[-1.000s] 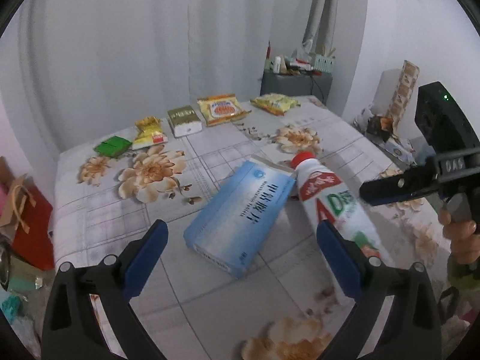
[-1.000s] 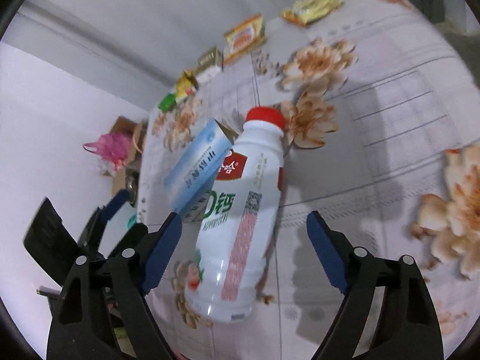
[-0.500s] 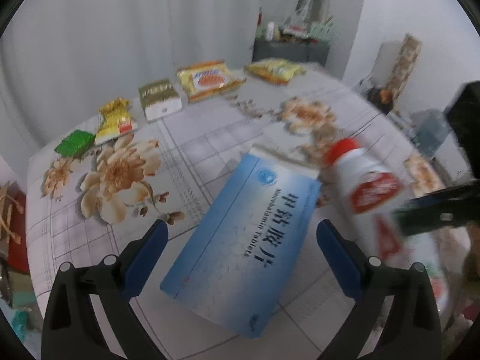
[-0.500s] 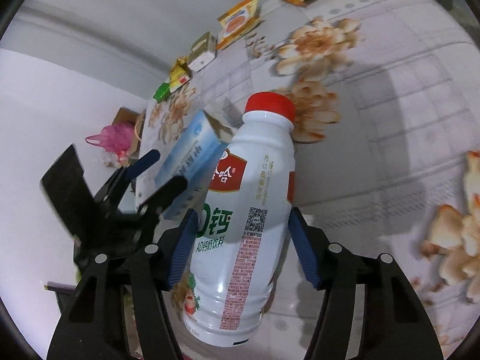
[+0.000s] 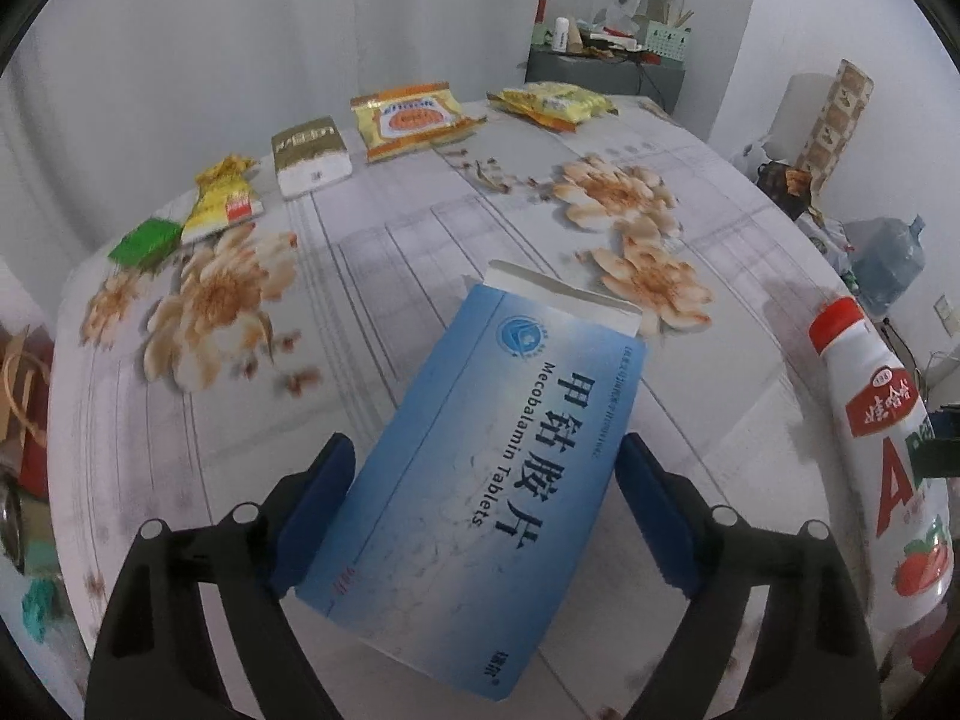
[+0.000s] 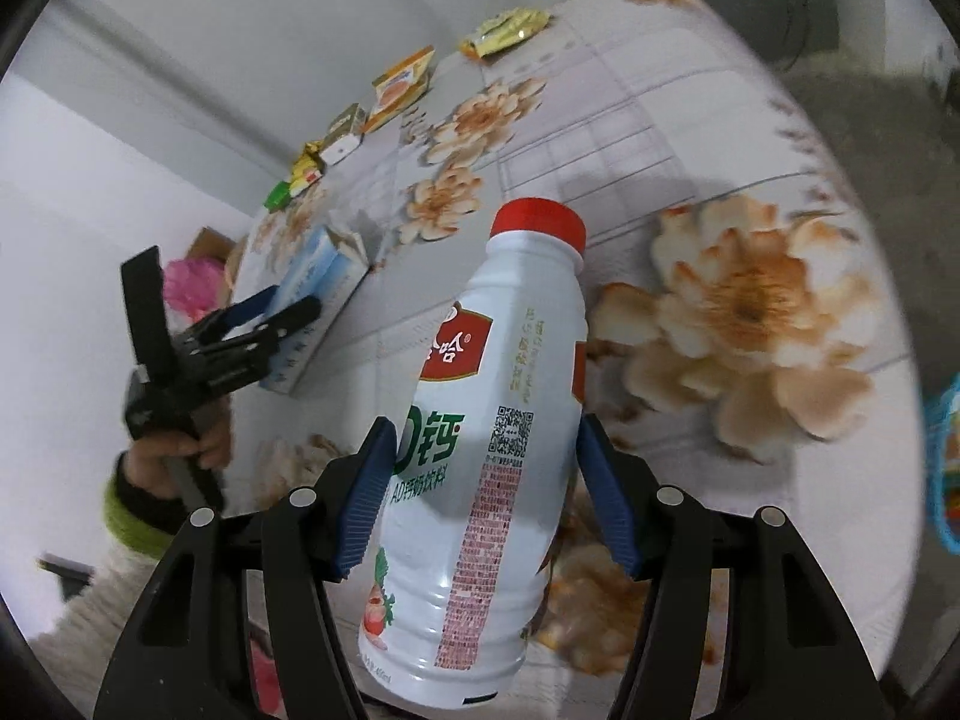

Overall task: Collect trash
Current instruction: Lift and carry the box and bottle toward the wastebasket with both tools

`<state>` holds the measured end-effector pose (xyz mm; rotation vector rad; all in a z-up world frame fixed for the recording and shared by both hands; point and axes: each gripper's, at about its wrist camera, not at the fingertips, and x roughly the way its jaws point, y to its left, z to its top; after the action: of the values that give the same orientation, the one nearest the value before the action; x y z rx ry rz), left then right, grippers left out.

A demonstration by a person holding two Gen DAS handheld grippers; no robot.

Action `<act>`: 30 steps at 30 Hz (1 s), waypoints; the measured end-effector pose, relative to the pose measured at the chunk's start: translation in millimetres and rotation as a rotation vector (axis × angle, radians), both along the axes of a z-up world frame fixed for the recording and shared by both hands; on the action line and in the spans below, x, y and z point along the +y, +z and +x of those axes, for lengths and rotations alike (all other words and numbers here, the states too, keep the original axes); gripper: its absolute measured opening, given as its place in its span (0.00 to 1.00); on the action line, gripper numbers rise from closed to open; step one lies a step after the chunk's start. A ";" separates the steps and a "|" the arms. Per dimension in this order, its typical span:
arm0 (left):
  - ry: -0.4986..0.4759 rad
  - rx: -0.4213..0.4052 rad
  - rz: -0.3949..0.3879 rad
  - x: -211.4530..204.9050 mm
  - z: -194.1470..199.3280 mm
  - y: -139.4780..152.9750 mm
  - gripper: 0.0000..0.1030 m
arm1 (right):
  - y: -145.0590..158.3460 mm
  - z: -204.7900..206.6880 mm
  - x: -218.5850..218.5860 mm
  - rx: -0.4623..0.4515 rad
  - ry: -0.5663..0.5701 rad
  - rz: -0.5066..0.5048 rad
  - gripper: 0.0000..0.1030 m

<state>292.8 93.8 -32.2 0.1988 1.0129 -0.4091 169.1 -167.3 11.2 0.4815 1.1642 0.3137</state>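
Near the tabletop's (image 5: 420,228) front edge, the left gripper (image 5: 486,510) is closing around the light, crushable blue box (image 5: 480,468), best held across its sides, while the right gripper (image 6: 486,492) clamps the smooth white bottle (image 6: 480,450) mid-body.

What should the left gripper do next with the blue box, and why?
Probably finish closing. The left gripper straddles the blue tablet box lying on the table, its fingers closing but seemingly not yet pressing. The right gripper already clamps the white bottle.
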 end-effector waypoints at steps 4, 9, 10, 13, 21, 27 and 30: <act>0.052 0.029 -0.040 1.8 -42.7 2.3 0.83 | 0.2 -15.4 -5.6 -0.010 0.007 -0.028 0.56; 0.125 0.050 -0.123 9.0 -99.6 4.6 0.83 | 3.3 -36.9 -9.8 -0.016 0.008 -0.091 0.56; 0.145 0.051 -0.132 10.0 -110.0 4.7 0.83 | 3.3 -40.2 -10.6 -0.014 0.009 -0.092 0.56; 0.181 0.061 -0.143 10.8 -127.2 5.5 0.83 | 2.4 -46.3 -13.6 -0.003 0.008 -0.081 0.56; 0.146 0.046 -0.106 1.5 -131.9 2.1 0.89 | 0.0 -41.7 -20.1 0.023 -0.029 -0.032 0.58; 0.104 0.049 -0.067 -8.1 -132.5 -5.1 0.89 | -8.1 -37.3 -22.8 0.055 -0.050 -0.023 0.61; 0.096 0.041 -0.050 -10.1 -131.9 -6.5 0.89 | -11.0 -35.2 -24.1 0.061 -0.057 -0.014 0.61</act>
<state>161.0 83.7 -38.7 0.0969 1.0474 -0.3523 133.9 -191.3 0.2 0.5144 1.2083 0.2427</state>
